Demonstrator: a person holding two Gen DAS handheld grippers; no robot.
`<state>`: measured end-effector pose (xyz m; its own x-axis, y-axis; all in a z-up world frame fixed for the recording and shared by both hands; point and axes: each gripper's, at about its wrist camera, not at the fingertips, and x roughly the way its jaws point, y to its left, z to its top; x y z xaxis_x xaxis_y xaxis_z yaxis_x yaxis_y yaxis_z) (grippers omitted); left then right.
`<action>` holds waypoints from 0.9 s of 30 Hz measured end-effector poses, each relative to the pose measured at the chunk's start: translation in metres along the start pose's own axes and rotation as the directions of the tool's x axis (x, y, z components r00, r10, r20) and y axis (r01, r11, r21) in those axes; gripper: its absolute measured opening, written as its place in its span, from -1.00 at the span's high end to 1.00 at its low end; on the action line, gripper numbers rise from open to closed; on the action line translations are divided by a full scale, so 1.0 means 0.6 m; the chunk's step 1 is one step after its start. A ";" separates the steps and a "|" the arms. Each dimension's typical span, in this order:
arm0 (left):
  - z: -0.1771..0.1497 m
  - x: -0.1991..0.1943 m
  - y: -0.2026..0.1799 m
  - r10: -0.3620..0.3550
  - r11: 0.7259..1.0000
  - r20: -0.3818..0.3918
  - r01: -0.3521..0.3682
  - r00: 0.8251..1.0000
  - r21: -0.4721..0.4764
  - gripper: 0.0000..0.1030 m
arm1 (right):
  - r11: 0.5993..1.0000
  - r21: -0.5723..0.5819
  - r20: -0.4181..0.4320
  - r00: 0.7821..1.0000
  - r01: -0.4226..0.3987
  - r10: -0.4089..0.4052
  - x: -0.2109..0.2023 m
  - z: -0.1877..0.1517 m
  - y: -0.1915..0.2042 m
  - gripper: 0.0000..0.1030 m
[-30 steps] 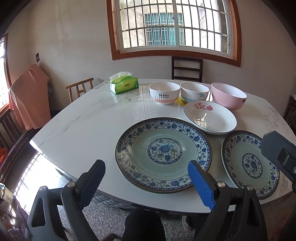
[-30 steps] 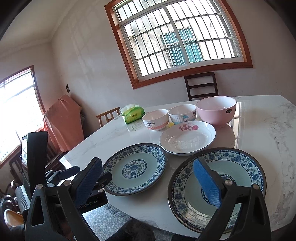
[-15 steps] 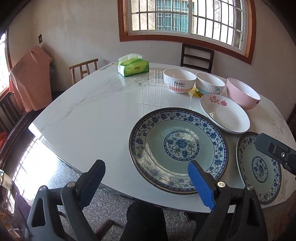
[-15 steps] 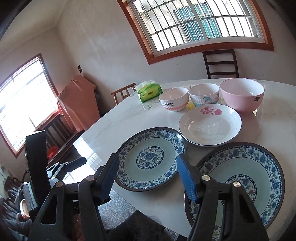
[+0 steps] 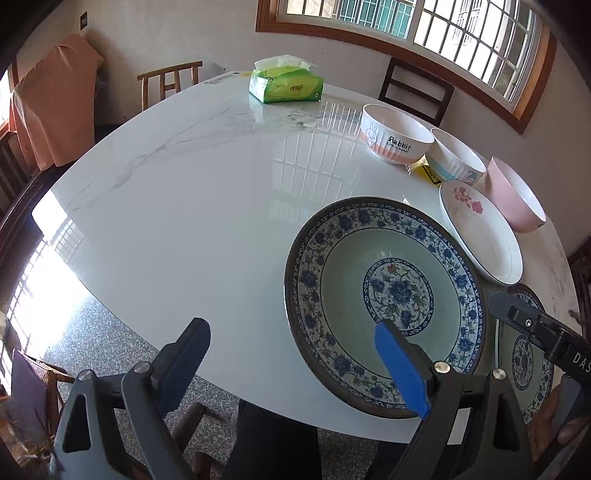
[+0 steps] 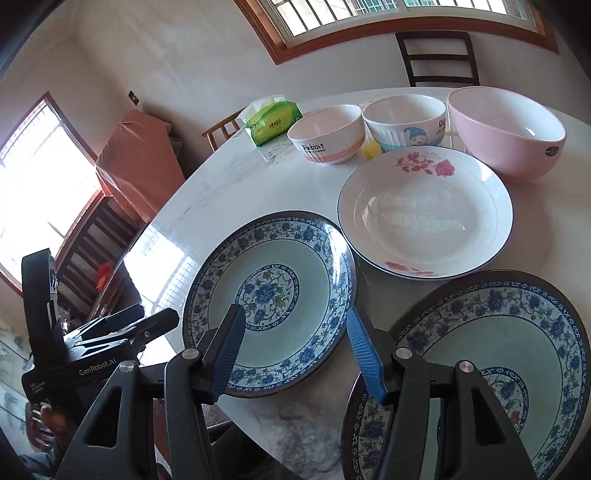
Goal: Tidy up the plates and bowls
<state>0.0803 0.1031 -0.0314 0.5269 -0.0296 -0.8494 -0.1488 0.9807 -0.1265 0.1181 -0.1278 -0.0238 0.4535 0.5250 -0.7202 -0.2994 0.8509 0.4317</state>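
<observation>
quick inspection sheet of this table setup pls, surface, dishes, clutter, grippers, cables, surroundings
surface: white marble table, glossy, window glare.
job's things: two blue plates side by side at the near edge, left plate and right plate; rose plate behind them; rabbit bowl, cartoon bowl and pink bowl in a row at the back. Nothing stacked.
clutter: green tissue pack; small yellow thing between the two white bowls.
grippers: left gripper open, empty, over the table edge; right gripper jaws closing, nothing between them, above the gap between the blue plates.
cables: nothing seen.
surroundings: chairs around the table, barred window, orange cloth over furniture.
</observation>
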 end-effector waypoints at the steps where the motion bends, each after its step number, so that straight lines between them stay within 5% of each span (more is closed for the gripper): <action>1: 0.003 0.006 0.002 -0.001 1.000 -0.009 0.001 1.000 -0.001 -0.80 | 1.000 0.004 -0.010 1.000 0.013 -0.013 0.007 0.002 -0.002 -0.08; 7: 0.009 0.045 0.015 -0.018 1.000 -0.087 0.016 0.996 -0.024 -0.80 | 0.999 0.007 -0.063 0.997 0.054 -0.054 0.047 0.022 -0.009 -0.08; 9: 0.010 0.055 0.019 -0.040 0.999 -0.106 0.037 0.994 -0.036 -0.65 | 0.998 0.010 -0.082 0.995 0.062 -0.061 0.059 0.026 -0.011 -0.09; 12: 0.010 0.057 0.019 -0.030 1.000 -0.114 0.028 0.993 -0.012 -0.25 | 0.998 0.027 -0.105 0.993 0.062 -0.059 0.071 0.028 -0.017 -0.11; 14: 0.013 0.052 0.018 -0.091 0.996 -0.116 0.090 0.989 -0.013 0.42 | 0.998 0.042 -0.120 0.991 0.056 -0.051 0.075 0.028 -0.020 -0.11; 15: 0.016 0.050 0.016 -0.099 0.995 -0.124 0.098 0.987 -0.014 0.49 | 0.997 0.046 -0.127 0.991 0.057 -0.051 0.080 0.030 -0.019 -0.11; 18: 0.022 0.048 0.021 -0.050 0.999 -0.093 0.049 0.994 -0.009 0.49 | 0.997 0.033 -0.147 0.987 0.072 -0.067 0.092 0.032 -0.013 -0.05; 22: 0.031 0.050 0.048 -0.052 0.998 -0.079 0.050 0.996 -0.026 0.51 | 0.990 0.011 -0.146 0.979 0.143 -0.140 0.103 0.036 -0.011 0.59; 27: 0.059 0.046 0.091 -0.007 0.998 -0.037 0.005 0.999 -0.056 0.52 | 0.991 0.012 -0.156 0.979 0.132 -0.129 0.122 0.047 0.007 0.64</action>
<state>0.1164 0.1627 -0.0437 0.4963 -0.0441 -0.8670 -0.1924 0.9683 -0.1594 0.1739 -0.0852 -0.0596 0.3519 0.4017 -0.8455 -0.2269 0.9129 0.3393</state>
